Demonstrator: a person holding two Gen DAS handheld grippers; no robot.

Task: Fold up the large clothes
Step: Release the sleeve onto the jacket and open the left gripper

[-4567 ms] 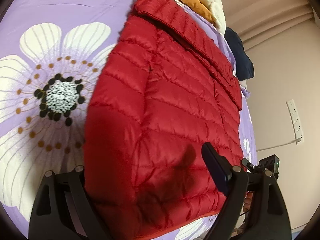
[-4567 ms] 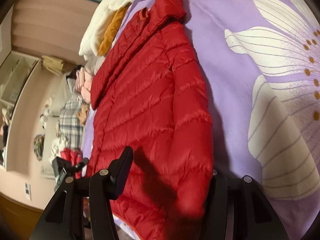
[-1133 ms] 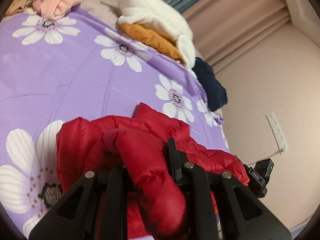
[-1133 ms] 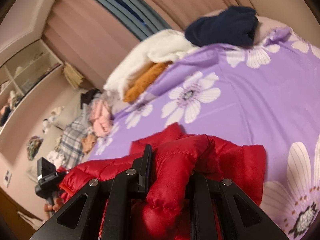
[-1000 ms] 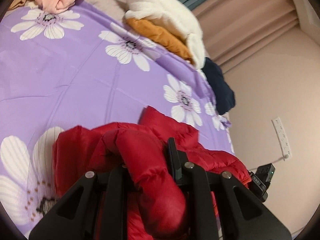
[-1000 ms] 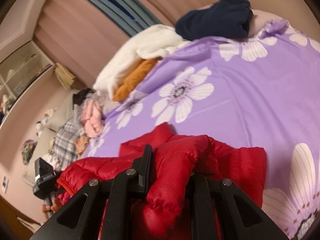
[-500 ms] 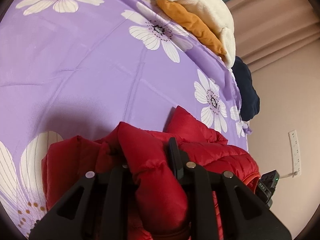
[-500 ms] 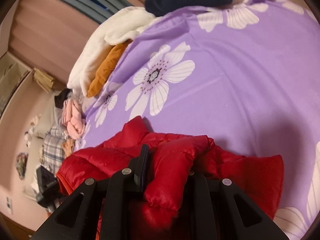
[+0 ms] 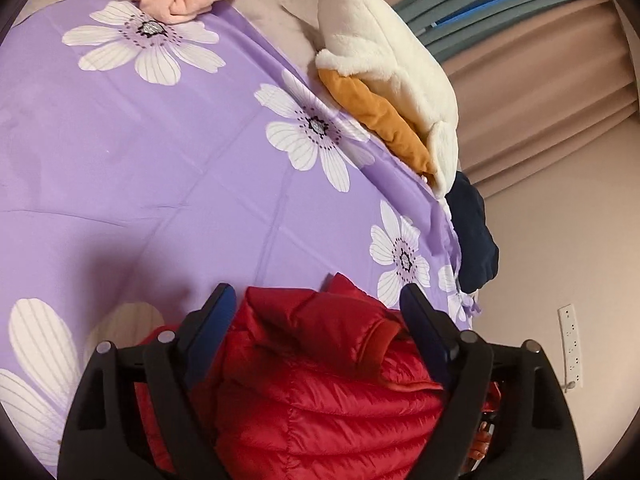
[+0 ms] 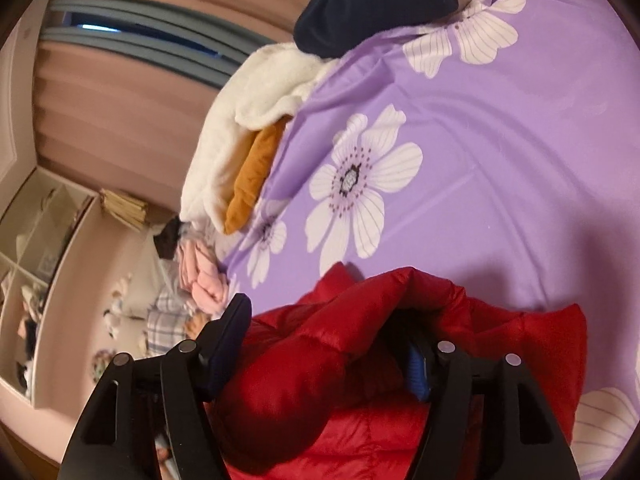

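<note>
Releasing: left gripper (image 9: 318, 322) and right gripper (image 10: 328, 344) opening around folded jacket (image 9: 320, 392) (6 o'clock on bed (image 9: 160, 168)); remaining: tidying, judging loosely.

Warm, dim indoor light fills both views, casting soft shadows on the purple bedsheet (image 9: 168, 168) ahead of the red jacket (image 9: 320, 392). Fisheye distortion bends the edges into dark corners, and the right view is slightly blurred.
</note>
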